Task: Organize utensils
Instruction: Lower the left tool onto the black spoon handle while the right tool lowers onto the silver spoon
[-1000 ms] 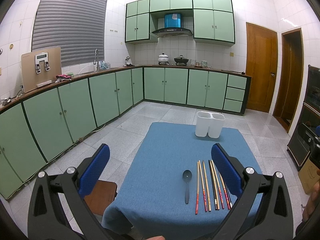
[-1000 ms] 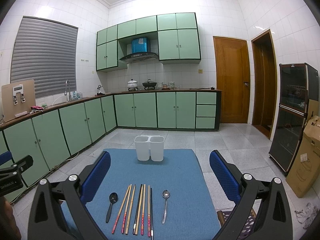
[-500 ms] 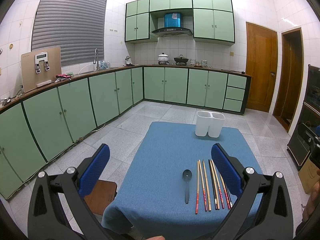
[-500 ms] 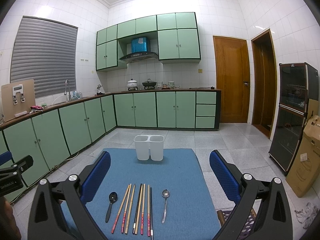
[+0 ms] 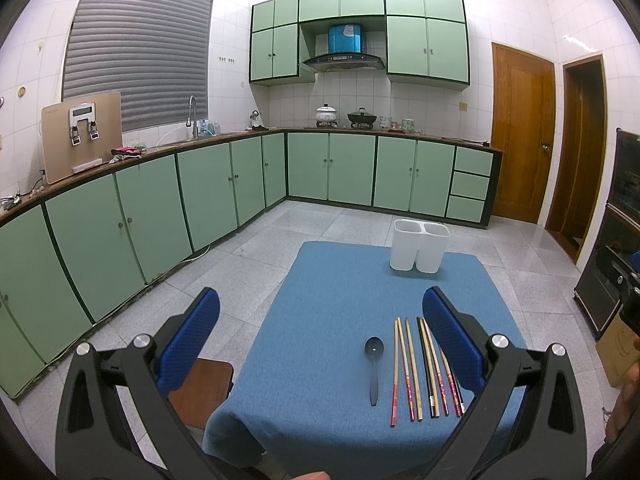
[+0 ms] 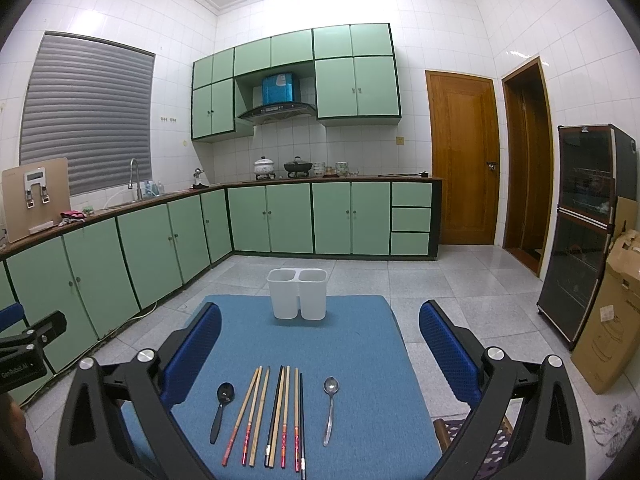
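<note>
My right gripper is spread wide, empty, hovering over the near end of the blue cloth; the chopsticks lie dead ahead below it, long axes pointing away toward the white holder; left gripper, likewise agape, sits left of them, probably farther; right takes it.

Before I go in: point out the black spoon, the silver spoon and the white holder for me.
black spoon (image 6: pixel 225 392), right wrist view, on its bowl.
silver spoon (image 6: pixel 329 416), right wrist view, on the upper handle.
white holder (image 6: pixel 312 298), right wrist view, on the front wall of its right compartment.
</note>
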`<state>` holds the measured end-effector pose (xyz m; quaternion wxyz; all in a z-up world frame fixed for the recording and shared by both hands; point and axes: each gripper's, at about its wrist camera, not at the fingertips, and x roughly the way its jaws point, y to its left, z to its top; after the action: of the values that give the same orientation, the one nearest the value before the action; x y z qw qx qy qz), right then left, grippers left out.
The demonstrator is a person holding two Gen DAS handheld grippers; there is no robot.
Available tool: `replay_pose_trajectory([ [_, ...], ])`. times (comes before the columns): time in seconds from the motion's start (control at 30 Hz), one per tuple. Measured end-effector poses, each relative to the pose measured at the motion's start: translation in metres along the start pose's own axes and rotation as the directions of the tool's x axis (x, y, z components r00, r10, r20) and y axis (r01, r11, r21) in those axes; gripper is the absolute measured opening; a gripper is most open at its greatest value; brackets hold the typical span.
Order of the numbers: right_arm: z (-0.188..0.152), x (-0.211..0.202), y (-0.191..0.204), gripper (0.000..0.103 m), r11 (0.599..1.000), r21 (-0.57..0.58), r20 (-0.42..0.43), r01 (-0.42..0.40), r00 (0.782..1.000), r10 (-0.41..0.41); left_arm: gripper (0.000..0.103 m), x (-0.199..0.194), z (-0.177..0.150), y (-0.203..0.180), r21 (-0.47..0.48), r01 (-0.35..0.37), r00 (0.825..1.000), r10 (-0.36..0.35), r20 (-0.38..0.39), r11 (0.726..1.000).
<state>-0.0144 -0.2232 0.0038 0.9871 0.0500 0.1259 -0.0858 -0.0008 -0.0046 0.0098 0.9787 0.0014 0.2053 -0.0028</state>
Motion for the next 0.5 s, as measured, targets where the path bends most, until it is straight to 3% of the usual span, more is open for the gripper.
replay_pose_trajectory([
  [0.2,-0.003,0.002,-0.001,0.097,1.0,0.0,-0.003,0.0,1.0,0.0,0.098,0.002,-0.005,-0.001,0.0,0.005,1.0,-0.005,-0.004,1.0],
  [0.5,-0.033,0.022,-0.009,0.097,1.0,-0.006,-0.064,0.02,0.998,-0.02,0.098,0.033,-0.054,-0.005,0.033,0.056,0.996,-0.054,-0.067,0.998],
])
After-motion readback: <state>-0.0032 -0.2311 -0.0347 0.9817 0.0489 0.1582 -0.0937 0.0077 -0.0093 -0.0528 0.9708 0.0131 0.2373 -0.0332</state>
